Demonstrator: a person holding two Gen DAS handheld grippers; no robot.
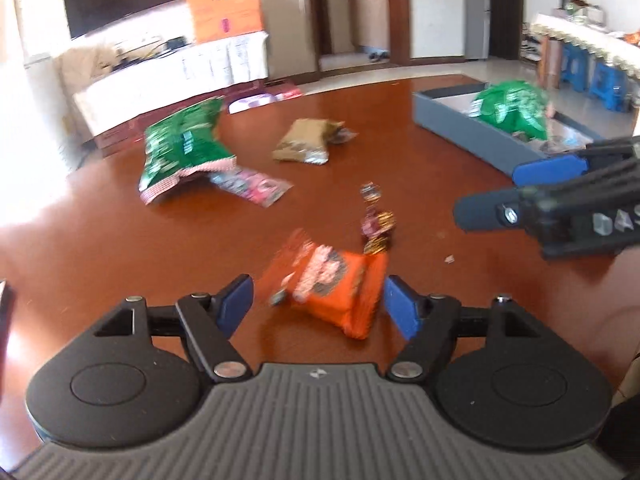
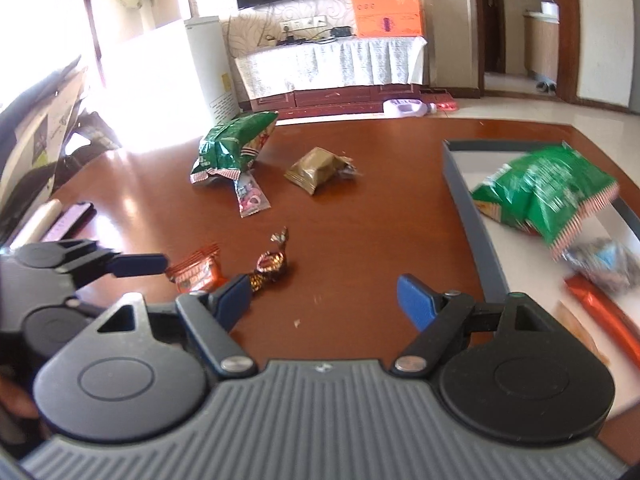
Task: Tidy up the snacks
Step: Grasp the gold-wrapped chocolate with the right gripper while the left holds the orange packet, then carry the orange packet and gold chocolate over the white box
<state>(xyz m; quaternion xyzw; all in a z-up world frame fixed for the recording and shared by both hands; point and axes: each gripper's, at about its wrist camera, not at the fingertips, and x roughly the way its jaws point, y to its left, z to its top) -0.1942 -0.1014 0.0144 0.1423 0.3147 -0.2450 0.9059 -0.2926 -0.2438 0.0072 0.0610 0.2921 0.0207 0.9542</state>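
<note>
Snacks lie scattered over the brown table point(image 2: 360, 216). The left claw point(image 1: 320, 306) stands partly open with an orange packet point(image 1: 332, 284) between its fingers; the picture is blurred there, so I cannot tell whether the pads touch it. Just beyond the packet sit twisted candy wrappers point(image 1: 376, 224). Farther ahead and to the claw's left lies a green bag point(image 1: 180, 148) overlapping a pink packet point(image 1: 252, 186), with an olive pouch point(image 1: 308, 142) well ahead.

The right claw point(image 2: 324, 300) is also partly open and holds nothing; only bare table and a few crumbs lie between its fingers. The candy wrappers touch its left finger in the right wrist view, and the orange packet sits just left of that. To its right stands a grey tray point(image 2: 476, 220), already holding a second green bag point(image 2: 548, 196), a silvery packet point(image 2: 604, 264) and an orange stick point(image 2: 604, 316).

Open table stretches ahead of the right claw up to the far edge; the tray wall bounds its right side.
</note>
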